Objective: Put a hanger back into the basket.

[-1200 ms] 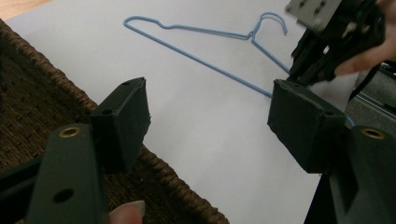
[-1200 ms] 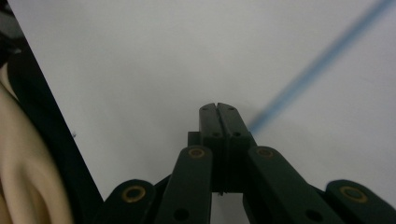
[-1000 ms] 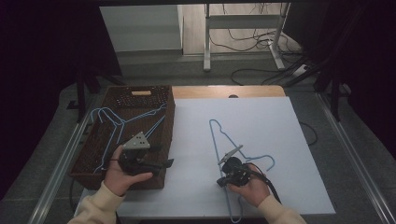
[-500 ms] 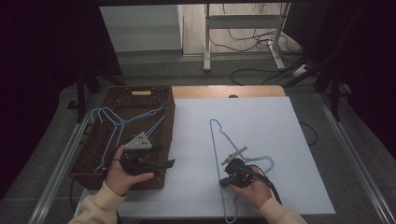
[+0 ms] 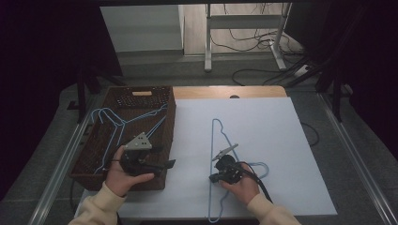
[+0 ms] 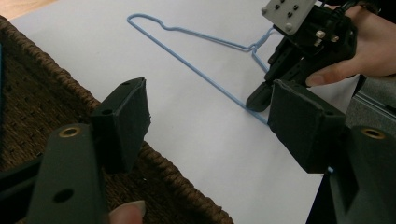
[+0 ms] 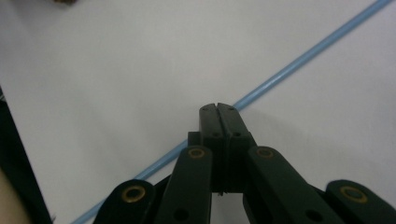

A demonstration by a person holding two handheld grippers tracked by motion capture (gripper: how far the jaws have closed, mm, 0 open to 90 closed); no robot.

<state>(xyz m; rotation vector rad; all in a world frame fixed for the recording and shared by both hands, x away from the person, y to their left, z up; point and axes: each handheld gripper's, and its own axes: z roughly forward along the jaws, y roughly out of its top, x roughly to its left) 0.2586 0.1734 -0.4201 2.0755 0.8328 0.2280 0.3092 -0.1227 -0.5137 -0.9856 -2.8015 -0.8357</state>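
Right gripper (image 5: 212, 177) sits low on the white table sheet (image 5: 281, 136) with its jaws pressed together on the long straight wire of a light-blue hanger (image 5: 217, 154); in the right gripper view the wire (image 7: 299, 65) runs diagonally and disappears just at the closed tips, so the pads look clamped on it, though whether the wire is truly pinched or only lies under the tips is hard to judge from this angle. The hanger lies flat on the sheet, hook end toward the far side, to the right of the wicker basket (image 5: 141, 93), which already holds other blue hangers (image 5: 110, 123). Left gripper (image 5: 164, 165) hovers over the basket's near-right corner with its jaws standing apart and nothing between them; its own view looks across the sheet at the same hanger (image 6: 196, 42) and at the right gripper (image 6: 259, 99) on it. Judgement: the step in hand is lifting this hanger to carry it to the basket. To do it well, confirm the pinch before raising, since thin wire can slip out of flat pads. Lift slowly, as the grip sits well off the hanger's middle and the hook end will probably swing down. Keep the wire clear of the basket rim on the way over, and use the empty left gripper to steady the free end if it rotates.
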